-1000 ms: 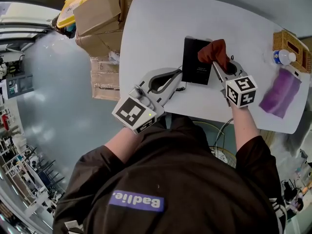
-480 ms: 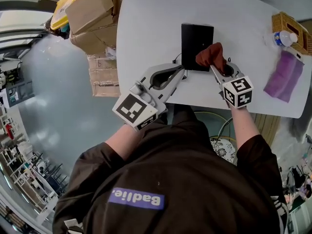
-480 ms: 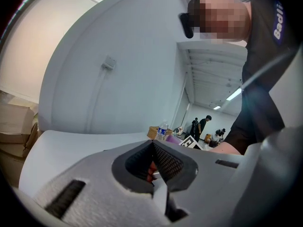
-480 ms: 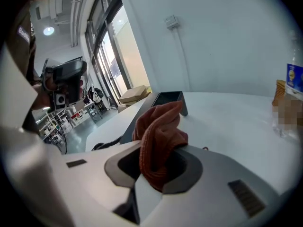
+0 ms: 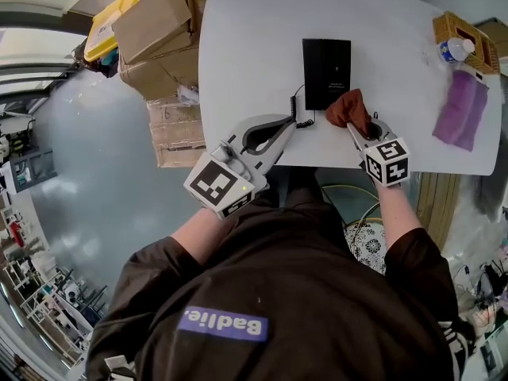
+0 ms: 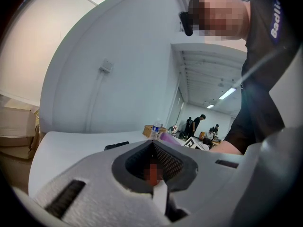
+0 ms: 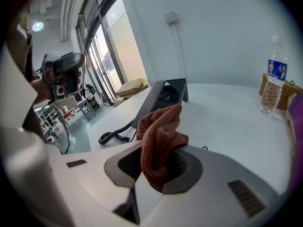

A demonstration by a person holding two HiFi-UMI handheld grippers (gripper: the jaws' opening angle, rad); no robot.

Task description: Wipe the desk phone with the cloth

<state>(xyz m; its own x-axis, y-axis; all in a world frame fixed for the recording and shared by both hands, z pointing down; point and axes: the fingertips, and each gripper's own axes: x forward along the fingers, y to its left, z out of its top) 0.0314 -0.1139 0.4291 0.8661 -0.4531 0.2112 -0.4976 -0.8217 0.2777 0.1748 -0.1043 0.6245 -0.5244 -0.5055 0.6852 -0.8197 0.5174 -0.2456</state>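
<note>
Cloth (image 5: 348,108) clamped in right hand-held gripper (image 5: 357,123) nears the phone (image 5: 326,72) at centre frame, wiping apparently not yet done; left hand-held gripper (image 5: 289,122) closed, empty.

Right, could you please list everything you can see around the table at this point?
table: one, white, under everything below
desk phone: one, black, middle of the table
coiled cord: one, black, at the phone's near left corner
cloth: one, reddish-brown, bunched in the right claw by the phone's near edge
purple cloth: one, lying flat at the table's right end
water bottle: one, clear with a blue label, far right
wicker basket: one, tan, beside the bottle
cardboard boxes: several, brown, stacked left of the table
left claw: grey, shut, empty, at the table's near edge
right claw: grey, shut on the cloth
</note>
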